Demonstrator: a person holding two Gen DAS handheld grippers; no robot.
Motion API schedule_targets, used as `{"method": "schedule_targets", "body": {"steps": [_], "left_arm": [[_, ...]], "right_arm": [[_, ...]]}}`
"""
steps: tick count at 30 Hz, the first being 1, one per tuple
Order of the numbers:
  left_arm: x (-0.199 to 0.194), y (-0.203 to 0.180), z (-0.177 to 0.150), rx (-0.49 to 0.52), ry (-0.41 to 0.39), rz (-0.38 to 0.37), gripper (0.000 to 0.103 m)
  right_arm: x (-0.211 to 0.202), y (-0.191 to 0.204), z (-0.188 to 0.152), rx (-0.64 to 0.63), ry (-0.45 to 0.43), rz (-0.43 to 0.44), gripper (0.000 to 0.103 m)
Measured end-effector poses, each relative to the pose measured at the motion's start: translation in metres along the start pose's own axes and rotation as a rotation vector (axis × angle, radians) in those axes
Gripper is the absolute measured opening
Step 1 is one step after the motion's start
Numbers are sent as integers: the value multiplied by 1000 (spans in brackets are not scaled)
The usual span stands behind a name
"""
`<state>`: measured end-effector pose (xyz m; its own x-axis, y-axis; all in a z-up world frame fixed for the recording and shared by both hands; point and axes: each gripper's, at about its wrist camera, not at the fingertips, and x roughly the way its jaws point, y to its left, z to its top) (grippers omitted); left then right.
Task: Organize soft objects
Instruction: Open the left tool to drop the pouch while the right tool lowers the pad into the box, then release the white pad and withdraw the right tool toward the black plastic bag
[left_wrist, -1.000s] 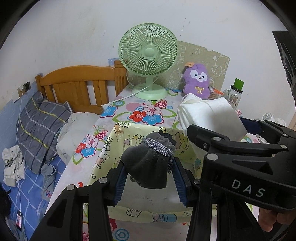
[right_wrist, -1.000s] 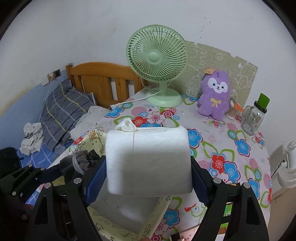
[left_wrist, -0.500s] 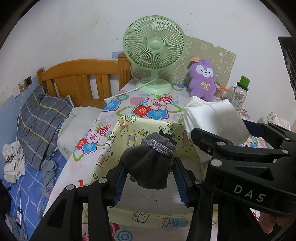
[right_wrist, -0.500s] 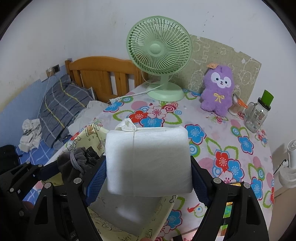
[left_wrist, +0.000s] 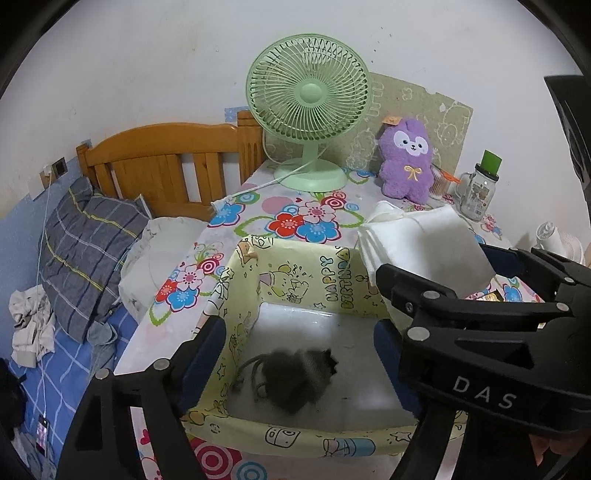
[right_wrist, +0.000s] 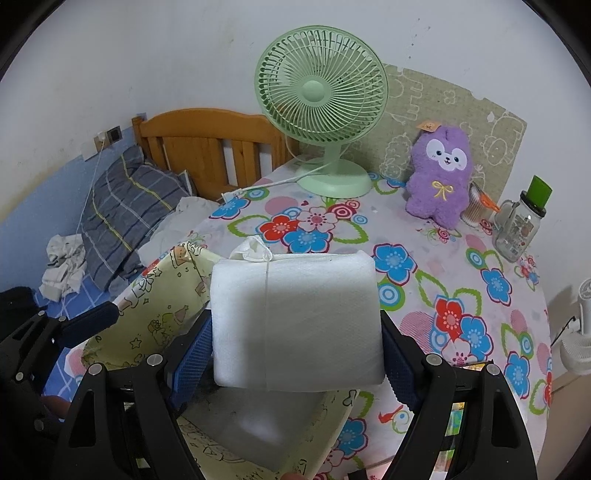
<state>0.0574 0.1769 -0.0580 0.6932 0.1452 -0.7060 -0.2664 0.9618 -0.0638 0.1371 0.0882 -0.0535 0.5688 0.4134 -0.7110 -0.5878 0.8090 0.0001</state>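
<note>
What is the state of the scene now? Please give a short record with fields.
left gripper: open, jaws have just been opening, nothing pressed between them
dark glove: lying on the floor of the box
box: yellow, cartoon print, on the flowered table
right gripper: shut on the white pack, held above the box

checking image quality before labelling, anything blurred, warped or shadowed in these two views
Left wrist view: the dark glove in the yellow box is motion-blurred, everything else sharp; fisheye bends the bed frame, corners are black. Right wrist view: the white pack is close and slightly soft, shaded at its lower left, and casts shadow into the box below; no glare, light is flat.
</note>
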Motion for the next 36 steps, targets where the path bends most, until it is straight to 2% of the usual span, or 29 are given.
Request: {"method": "schedule_targets", "body": {"steps": [4,8,10,24,36], "left_arm": [[0,-1,0,2,1,-5,89],[-2,-2,-1,6,-4,-3,90],[-3,-3,-2,8,-6,-6,91],[-17,-10,-3,22,-26,-8,92],[-30,-37,-3,58,-47,-30,93]], "right_arm": [[2,1,0,-4,6,6,88],[1,3,0,-15,3,-8,97],[-1,3,0,-22,0,-11,99],[-13,0,-1,-8,-16,-13,99],[-38,-21,-10,24,-44,-38,99]]}}
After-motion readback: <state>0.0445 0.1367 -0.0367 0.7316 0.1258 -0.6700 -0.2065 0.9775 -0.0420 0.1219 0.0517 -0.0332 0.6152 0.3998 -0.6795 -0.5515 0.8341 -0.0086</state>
